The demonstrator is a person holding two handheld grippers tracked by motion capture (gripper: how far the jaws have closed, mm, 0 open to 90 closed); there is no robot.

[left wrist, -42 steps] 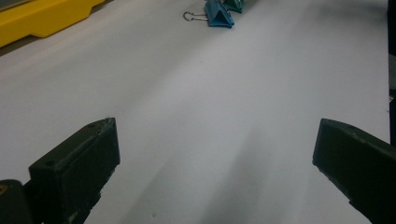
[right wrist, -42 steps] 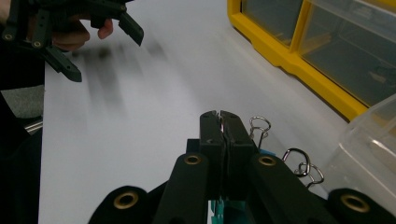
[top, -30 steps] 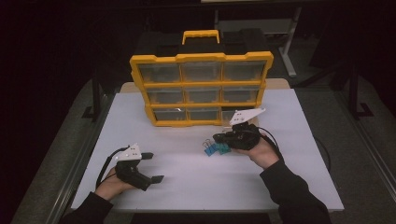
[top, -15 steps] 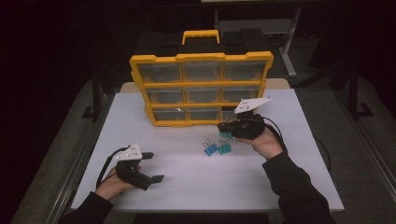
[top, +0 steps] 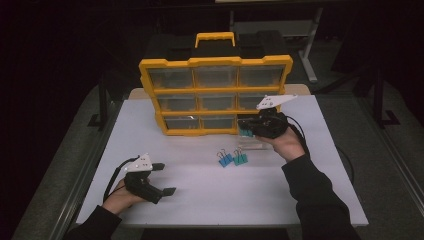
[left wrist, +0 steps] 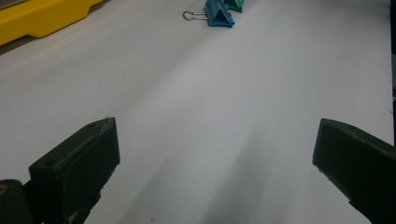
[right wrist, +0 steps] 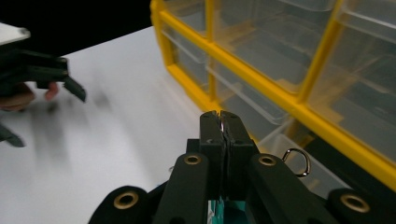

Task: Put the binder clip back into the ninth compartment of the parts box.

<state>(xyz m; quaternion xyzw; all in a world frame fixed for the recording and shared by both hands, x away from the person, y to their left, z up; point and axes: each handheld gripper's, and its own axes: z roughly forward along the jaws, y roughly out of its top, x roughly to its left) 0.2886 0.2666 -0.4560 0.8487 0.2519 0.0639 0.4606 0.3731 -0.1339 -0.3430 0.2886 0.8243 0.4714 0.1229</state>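
Note:
A yellow drawer organiser (top: 215,95) stands at the back of the white table (top: 200,200). My right gripper (top: 245,127) hovers at its lower right corner, jaws shut on a teal binder clip (top: 246,133) held by its wire handle. In the right gripper view the shut jaws of the right gripper (right wrist: 219,126) pinch the wire, with the teal binder clip's body (right wrist: 224,207) below and a second wire loop (right wrist: 297,161) beside them, over a pulled-out clear drawer (right wrist: 299,179). My left gripper (top: 165,178) rests open on the table's front left; between the left gripper's (left wrist: 215,163) jaws lies bare table.
A blue binder clip (top: 224,159) and a teal one (top: 240,159) lie side by side mid-table; the blue clip (left wrist: 219,11) is far ahead in the left gripper view. The organiser's clear drawers (right wrist: 280,51) are closed apart from the pulled-out one. Table edges drop to dark floor.
My right gripper has risen from the clips on the table and moved back toward the organiser's lower right drawer, carrying a teal clip. The left gripper stayed put.

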